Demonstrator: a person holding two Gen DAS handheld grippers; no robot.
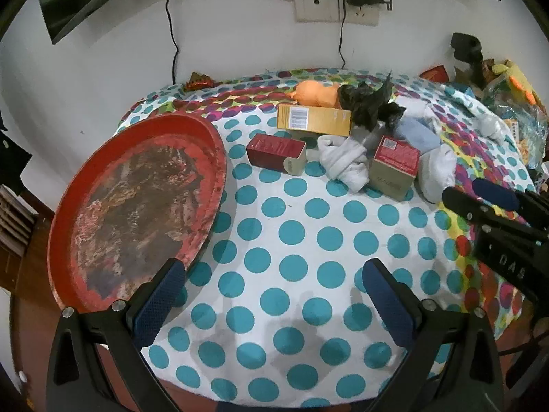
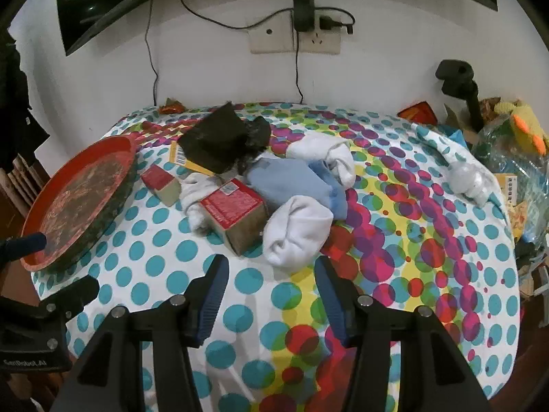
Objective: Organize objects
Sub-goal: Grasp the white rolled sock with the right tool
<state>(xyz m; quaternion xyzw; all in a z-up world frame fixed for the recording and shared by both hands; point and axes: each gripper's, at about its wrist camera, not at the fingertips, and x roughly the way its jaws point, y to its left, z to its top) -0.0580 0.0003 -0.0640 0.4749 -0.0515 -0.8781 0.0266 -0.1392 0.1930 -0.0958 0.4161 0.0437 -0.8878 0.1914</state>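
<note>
A worn red round tray (image 1: 137, 206) lies at the table's left edge, also seen as the tray (image 2: 79, 189) in the right wrist view. Behind the bare middle sits a heap: two red-topped boxes (image 1: 276, 153) (image 1: 394, 168), a yellow box (image 1: 314, 120), white socks (image 1: 343, 163), a blue sock (image 1: 417, 134), a black crumpled piece (image 1: 369, 103) and an orange toy (image 1: 315, 93). My left gripper (image 1: 271, 304) stands wide open over the dotted cloth, nothing between its fingers. My right gripper (image 2: 271, 298) is open and empty, just short of a white sock (image 2: 296, 237) and a red-topped box (image 2: 236, 213).
The dotted tablecloth (image 1: 291, 233) hangs over the table's rounded front edge. Clutter of bags and a yellow knitted toy (image 2: 525, 120) fills the right side, beside a black stand (image 2: 459, 82). Cables and a wall socket (image 2: 295, 37) are on the wall behind.
</note>
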